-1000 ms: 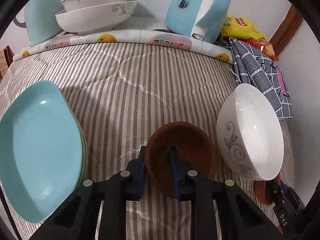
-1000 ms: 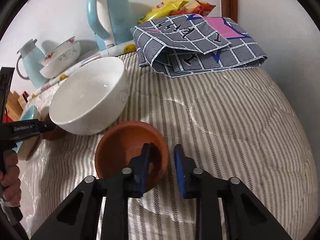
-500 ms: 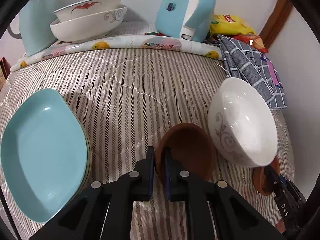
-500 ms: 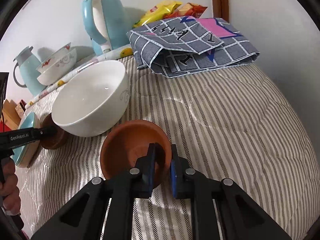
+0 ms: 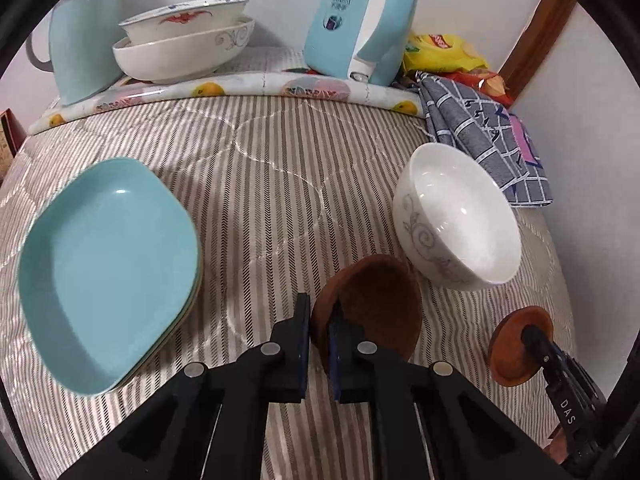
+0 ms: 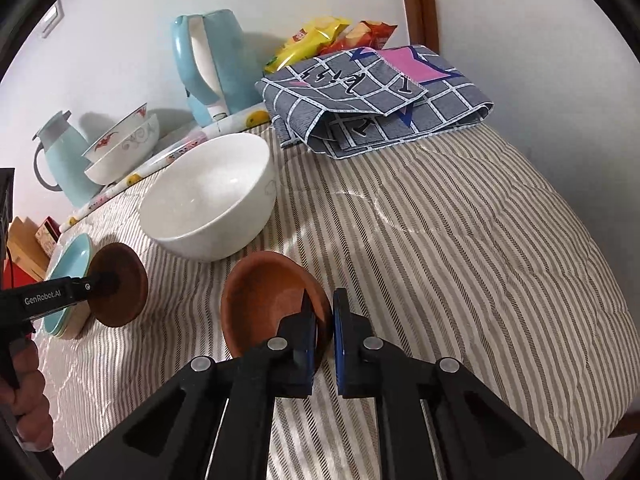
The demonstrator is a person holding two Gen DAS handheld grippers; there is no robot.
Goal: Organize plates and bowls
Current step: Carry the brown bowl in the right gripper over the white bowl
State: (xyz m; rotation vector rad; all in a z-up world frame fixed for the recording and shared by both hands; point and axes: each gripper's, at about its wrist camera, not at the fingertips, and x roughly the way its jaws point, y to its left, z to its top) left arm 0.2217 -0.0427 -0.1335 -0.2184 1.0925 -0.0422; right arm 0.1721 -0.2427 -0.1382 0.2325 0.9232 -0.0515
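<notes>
My left gripper is shut on the near rim of a dark brown clay bowl and holds it tilted above the striped cloth; it also shows in the right wrist view. My right gripper is shut on the rim of an orange-brown clay bowl, lifted and tilted; it shows in the left wrist view. A white bowl with a grey swirl stands between them. A stack of pale blue plates lies at the left.
At the back stand two stacked white bowls, a blue jug, a blue kettle and snack bags. A folded grey checked cloth lies at the far right. The wall is close on the right.
Both grippers closed on the rims of their clay bowls and lifted them off the cloth, tilting them. The white bowl and the blue plates have stayed put.
</notes>
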